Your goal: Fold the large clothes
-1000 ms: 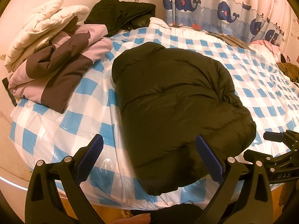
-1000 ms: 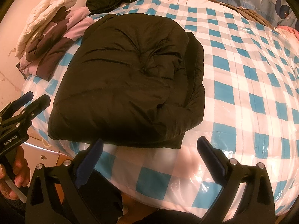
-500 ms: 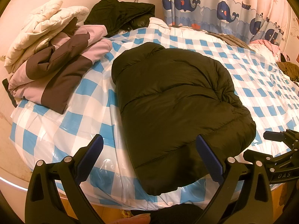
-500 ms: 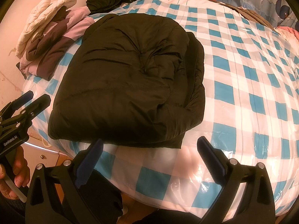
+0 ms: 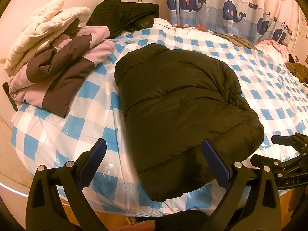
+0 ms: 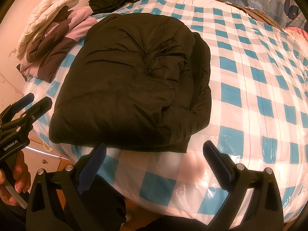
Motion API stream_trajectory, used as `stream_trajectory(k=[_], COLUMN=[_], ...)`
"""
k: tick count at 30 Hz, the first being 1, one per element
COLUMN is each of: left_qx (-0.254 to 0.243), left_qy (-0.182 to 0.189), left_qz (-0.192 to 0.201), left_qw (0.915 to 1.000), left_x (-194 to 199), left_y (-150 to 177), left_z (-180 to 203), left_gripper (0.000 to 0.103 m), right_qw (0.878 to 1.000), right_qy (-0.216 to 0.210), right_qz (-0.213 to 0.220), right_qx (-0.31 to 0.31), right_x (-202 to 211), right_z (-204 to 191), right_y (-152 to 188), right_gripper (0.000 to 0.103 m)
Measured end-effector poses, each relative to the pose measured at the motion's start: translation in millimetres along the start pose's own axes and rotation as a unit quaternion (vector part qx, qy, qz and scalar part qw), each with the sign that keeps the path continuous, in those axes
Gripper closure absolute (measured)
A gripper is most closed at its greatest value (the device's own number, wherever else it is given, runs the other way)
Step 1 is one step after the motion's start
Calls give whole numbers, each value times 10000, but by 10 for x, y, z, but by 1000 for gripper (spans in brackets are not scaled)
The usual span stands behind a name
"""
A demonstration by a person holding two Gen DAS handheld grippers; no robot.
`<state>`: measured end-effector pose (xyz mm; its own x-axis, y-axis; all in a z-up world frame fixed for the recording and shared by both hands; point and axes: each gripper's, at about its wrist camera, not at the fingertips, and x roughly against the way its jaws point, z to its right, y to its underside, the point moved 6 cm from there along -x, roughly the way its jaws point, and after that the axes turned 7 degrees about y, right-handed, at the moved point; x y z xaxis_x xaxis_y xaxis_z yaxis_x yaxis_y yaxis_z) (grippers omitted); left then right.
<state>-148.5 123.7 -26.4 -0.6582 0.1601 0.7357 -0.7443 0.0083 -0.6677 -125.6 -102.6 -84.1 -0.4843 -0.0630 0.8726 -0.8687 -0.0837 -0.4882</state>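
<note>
Jacket [image 5: 181,113] sits folded into a puffy dark bundle near the front edge of the bed [image 5: 57,134], on glossy blue-and-white check plastic. Left gripper [image 5: 154,161] and right gripper [image 6: 154,159] both hover wide open, holding nothing. Looks light, soft, springy, with a slick quilted shell that may slide and puff back up. Best hold, I'd say: the thick near hem, pinching all layers together

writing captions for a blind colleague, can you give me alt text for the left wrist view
A folded black puffer jacket lies on a bed covered in blue-and-white checked plastic sheet, with the open left gripper hovering at its near edge. A pile of cream and pink-brown jackets sits at the left.
</note>
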Motion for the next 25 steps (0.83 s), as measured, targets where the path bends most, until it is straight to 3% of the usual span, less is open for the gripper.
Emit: stream_trajectory(k=[7, 14, 25], left_qx=[-45, -189, -159], left_qy=[-67, -277, -237], left_qz=[62, 507, 182], left_qw=[9999, 9981, 9994], left_x=[12, 156, 47], left_y=[-9, -66, -44], left_z=[17, -18, 2], left_gripper=[8, 8, 8], right_qw=[10000, 10000, 10000], right_qy=[-5, -11, -19], right_qz=[-13, -28, -34], right_qx=[1, -5, -21], right_x=[-10, -38, -38], right_z=[0, 19, 57], right_y=[16, 33, 23], right_gripper=[7, 7, 7])
